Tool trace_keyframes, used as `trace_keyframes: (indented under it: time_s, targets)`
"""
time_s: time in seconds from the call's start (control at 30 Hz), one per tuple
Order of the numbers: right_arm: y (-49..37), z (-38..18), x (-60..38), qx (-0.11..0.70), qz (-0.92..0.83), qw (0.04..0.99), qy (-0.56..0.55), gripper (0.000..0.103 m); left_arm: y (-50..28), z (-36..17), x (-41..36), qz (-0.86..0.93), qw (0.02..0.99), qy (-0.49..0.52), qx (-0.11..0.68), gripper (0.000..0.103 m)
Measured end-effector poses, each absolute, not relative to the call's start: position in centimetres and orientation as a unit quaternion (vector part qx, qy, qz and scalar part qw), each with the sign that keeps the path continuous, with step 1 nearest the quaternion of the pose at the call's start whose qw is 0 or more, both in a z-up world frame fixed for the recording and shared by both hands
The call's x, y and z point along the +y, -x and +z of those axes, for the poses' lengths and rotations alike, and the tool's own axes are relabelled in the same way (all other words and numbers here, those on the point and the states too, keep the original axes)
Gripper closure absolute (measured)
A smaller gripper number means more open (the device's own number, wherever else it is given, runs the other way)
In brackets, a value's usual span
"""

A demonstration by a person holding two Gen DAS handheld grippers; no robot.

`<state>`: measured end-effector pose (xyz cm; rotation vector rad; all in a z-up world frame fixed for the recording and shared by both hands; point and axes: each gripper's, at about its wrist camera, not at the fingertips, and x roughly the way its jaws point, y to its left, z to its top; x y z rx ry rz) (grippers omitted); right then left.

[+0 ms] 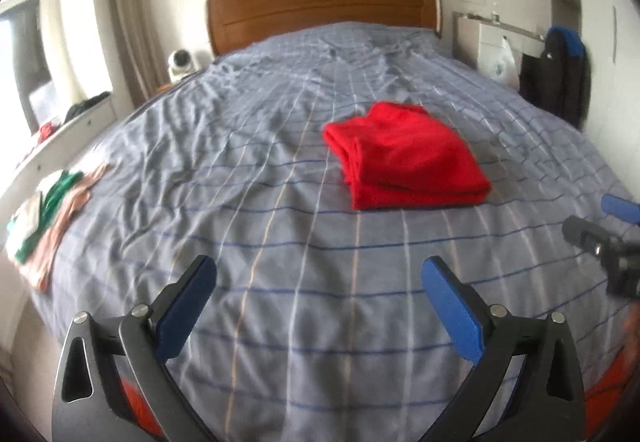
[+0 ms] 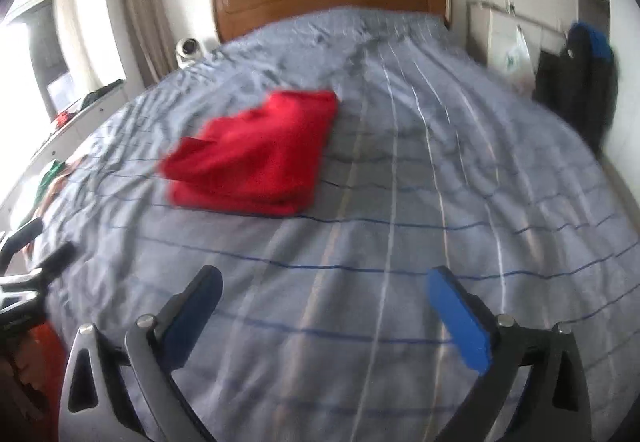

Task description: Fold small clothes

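Folded red fabric garment point(image 1: 404, 158) lies mid-bed on the grey-blue checked bedsheet point(image 1: 240, 202). Left gripper point(image 1: 320, 282) and right gripper point(image 2: 324, 290) both spread wide, empty, well short of it.

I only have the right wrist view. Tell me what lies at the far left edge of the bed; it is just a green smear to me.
Observer: The left wrist view shows a small pile of clothes there: green and white pieces lying on a pinkish-tan one, at the bed's left edge.
Operator: Report the red garment's state. It is blurred here.
Observer: The red garment is folded into a neat rectangle, with stacked layers showing along its near and left edges.
Operator: Give me the left gripper's state.
Observer: The left gripper is open, fingers spread wide above the striped sheet, holding nothing.
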<state>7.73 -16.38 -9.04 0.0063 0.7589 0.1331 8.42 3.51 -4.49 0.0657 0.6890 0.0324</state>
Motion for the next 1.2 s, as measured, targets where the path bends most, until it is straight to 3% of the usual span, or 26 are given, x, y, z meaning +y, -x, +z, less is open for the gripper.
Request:
trace_keyframes:
  time_s: [0.23,0.87,1.2]
  targets:
    - [-4.0,-6.3,-12.6,0.342,0.074,0.935,0.058,0.001,-5.7,-3.7,3.0,0.019,0.938,-0.026,0.346,0.000]
    - [-2.5,-5.8,-11.9,0.372,0.065,0.924,0.054,0.001,-4.9,-4.0,2.2,0.000,0.917,-0.018,0.398,0.000]
    - [-2.2,-6.3,-11.6,0.373,0.065,0.924,0.060,0.001,-4.3,-3.9,3.0,0.017,0.927,-0.006,0.375,0.000]
